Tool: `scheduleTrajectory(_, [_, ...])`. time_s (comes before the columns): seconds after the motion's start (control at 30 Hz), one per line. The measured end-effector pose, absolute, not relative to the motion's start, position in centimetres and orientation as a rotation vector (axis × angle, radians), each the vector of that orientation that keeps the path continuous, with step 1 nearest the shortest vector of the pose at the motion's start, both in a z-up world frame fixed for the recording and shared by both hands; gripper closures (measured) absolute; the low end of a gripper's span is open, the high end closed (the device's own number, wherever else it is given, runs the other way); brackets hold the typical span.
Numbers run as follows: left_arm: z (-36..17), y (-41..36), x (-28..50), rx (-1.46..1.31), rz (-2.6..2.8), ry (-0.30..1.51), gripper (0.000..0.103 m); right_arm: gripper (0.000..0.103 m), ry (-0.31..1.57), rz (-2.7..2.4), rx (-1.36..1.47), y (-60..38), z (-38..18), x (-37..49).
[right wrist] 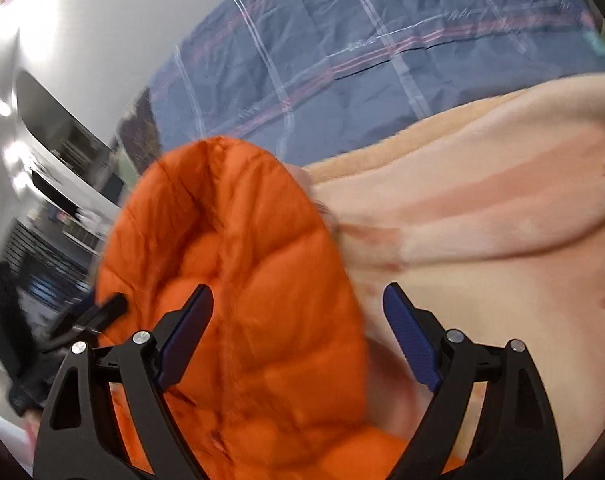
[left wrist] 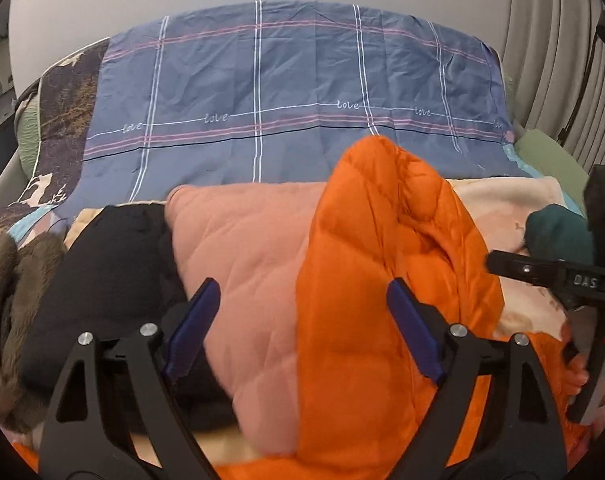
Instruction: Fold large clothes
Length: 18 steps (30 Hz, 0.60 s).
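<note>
An orange quilted puffer jacket (left wrist: 382,280) lies bunched on the bed, its hood standing up; it also fills the lower left of the right wrist view (right wrist: 238,288). Its pink quilted lining (left wrist: 246,264) faces up on the left. My left gripper (left wrist: 302,300) is open just above the jacket, the jaws wide apart with the lining and orange shell between them. My right gripper (right wrist: 298,304) is open over the jacket's hood and grips nothing. The right gripper's body also shows at the right edge of the left wrist view (left wrist: 558,276).
A cream and pink fleece blanket (right wrist: 482,216) lies under the jacket. A blue plaid sheet (left wrist: 282,92) covers the far bed. A black garment (left wrist: 110,272) and brown furry cloth (left wrist: 2,304) lie on the left, a teal item (left wrist: 558,232) on the right. Curtains (left wrist: 554,40) hang far right.
</note>
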<state>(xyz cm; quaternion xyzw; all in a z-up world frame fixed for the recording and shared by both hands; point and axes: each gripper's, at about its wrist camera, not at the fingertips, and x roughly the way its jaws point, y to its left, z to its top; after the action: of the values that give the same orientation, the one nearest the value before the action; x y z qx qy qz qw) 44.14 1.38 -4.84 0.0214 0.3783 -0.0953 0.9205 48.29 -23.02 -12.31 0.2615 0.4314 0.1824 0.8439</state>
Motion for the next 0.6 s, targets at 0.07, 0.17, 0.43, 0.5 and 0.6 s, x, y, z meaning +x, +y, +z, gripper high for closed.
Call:
scheduleTrajectory(0.07, [-5.0, 0.7, 45.3, 0.069, -0.179, 0.782, 0.023, 0.042, 0.878, 0.418, 0.56, -22.5, -12.5, 48.2])
scheduleTrajectory(0.17, [-5.1, 0.1, 45.4, 0.042, -0.248, 0.793, 0.089, 0.093, 0.815, 0.47, 0.502, -22.0, -11.4, 46.4])
scheduleTrajectory(0.43, [0.5, -0.3, 36.3, 0.06, -0.409, 0.628, 0.094, 0.097, 0.66, 0.619, 0.287, -23.4, -4.5, 32.0])
scheduleTrajectory(0.5, [1.9, 0.2, 31.2, 0.097, -0.473, 0.579, 0.091, 0.097, 0.663, 0.624, 0.215, -23.8, -4.5, 27.7])
scheduleTrajectory(0.6, [1.7, 1.0, 25.1, 0.143, -0.529, 0.551, 0.078, 0.092, 0.695, 0.594, 0.136, -24.7, -6.1, 21.4])
